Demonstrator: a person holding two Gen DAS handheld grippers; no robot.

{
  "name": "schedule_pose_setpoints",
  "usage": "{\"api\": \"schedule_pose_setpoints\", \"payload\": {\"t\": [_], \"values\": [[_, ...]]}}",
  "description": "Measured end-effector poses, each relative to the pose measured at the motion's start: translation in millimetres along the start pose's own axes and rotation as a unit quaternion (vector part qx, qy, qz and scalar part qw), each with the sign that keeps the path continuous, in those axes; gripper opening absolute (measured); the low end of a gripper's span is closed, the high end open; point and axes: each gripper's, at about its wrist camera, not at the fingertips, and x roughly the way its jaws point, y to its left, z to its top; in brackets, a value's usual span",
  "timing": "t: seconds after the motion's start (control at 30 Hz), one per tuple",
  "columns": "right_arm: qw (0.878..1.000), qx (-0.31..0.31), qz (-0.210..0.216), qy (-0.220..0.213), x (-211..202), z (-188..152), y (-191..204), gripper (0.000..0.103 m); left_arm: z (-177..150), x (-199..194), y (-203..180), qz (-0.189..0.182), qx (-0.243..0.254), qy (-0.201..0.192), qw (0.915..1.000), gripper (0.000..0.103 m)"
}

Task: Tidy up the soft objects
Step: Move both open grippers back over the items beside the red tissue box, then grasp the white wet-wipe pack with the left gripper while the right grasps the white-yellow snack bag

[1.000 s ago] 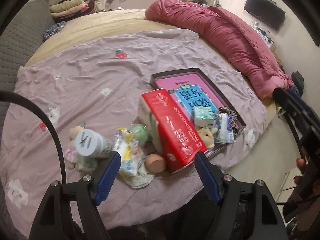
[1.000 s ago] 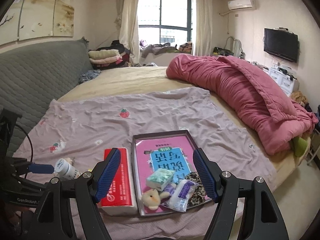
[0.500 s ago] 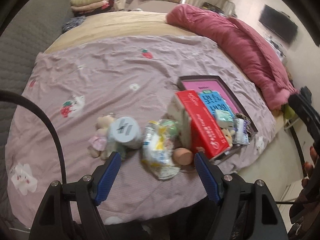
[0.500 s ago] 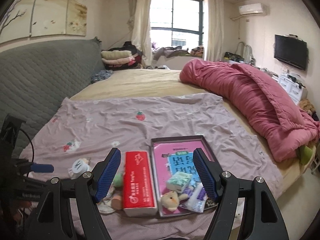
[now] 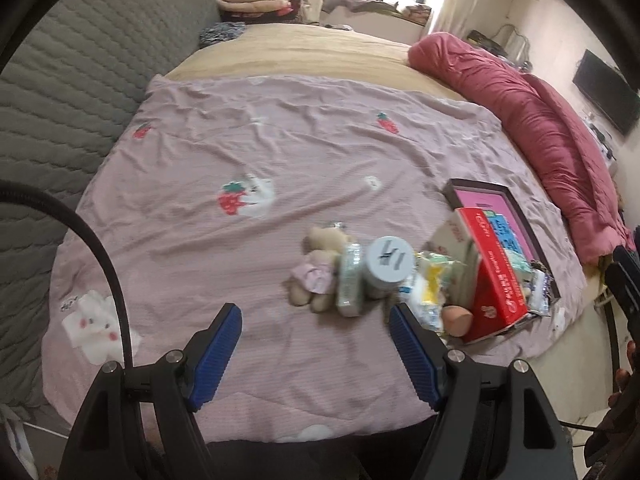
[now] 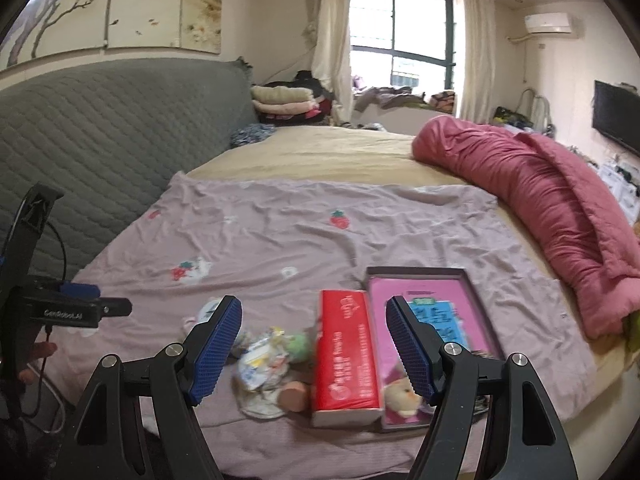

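Note:
A small plush bear in a pink skirt (image 5: 316, 272) lies on the lilac sheet (image 5: 280, 160), next to a pale green packet (image 5: 350, 280), a white jar (image 5: 388, 266), a crinkly yellow-white packet (image 5: 430, 288) and a tan round toy (image 5: 456, 320). A red tissue box (image 5: 496, 276) leans on the dark tray (image 5: 472, 190). My left gripper (image 5: 316, 338) is open and empty, just short of the bear. My right gripper (image 6: 314, 338) is open and empty above the packet (image 6: 262, 360) and red box (image 6: 346, 356). A small plush (image 6: 402, 394) lies in the tray (image 6: 416, 272).
A rolled pink duvet (image 6: 540, 196) lies along the right side of the bed. A grey quilted headboard (image 6: 100, 132) stands at the left. Folded clothes (image 6: 284, 100) sit at the back. The bed's near edge is just under both grippers.
The left gripper has swung left, so the toy pile and red box have shifted to the right of its view. The right view has also panned left. Both stay open.

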Motion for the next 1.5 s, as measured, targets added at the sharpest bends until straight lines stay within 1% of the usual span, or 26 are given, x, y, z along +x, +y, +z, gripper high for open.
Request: {"api": "schedule_pose_setpoints", "payload": {"t": [0.13, 0.23, 0.53, 0.73, 0.93, 1.27, 1.4, 1.5], "values": [[1.0, -0.011, 0.02, 0.011, 9, -7, 16, 0.076, -5, 1, 14, 0.007, -0.01, 0.007, 0.9999, 0.076], [0.999, -0.023, 0.035, 0.02, 14, -14, 28, 0.076, -10, 3, 19, 0.006, -0.015, 0.013, 0.9998, 0.076], [0.996, -0.047, 0.062, 0.047, 30, -33, 48, 0.076, -25, 19, 17, 0.0, -0.012, 0.038, 0.9992, 0.076], [0.994, -0.056, 0.061, 0.068, 42, -47, 49, 0.076, -31, 40, 12, -0.002, -0.01, 0.059, 0.9982, 0.076], [0.993, -0.046, 0.059, 0.088, 56, -55, 44, 0.076, -36, 56, 4, -0.008, -0.005, 0.077, 0.997, 0.076], [0.99, -0.058, 0.061, 0.117, 84, -71, 53, 0.076, -40, 83, -13, -0.036, 0.001, 0.098, 0.9945, 0.076], [0.988, -0.071, 0.057, 0.128, 105, -79, 61, 0.076, -36, 95, -12, -0.063, -0.016, 0.102, 0.9927, 0.076], [0.986, -0.084, 0.05, 0.137, 122, -85, 68, 0.076, -29, 108, -10, -0.061, -0.022, 0.105, 0.9924, 0.076]]}}
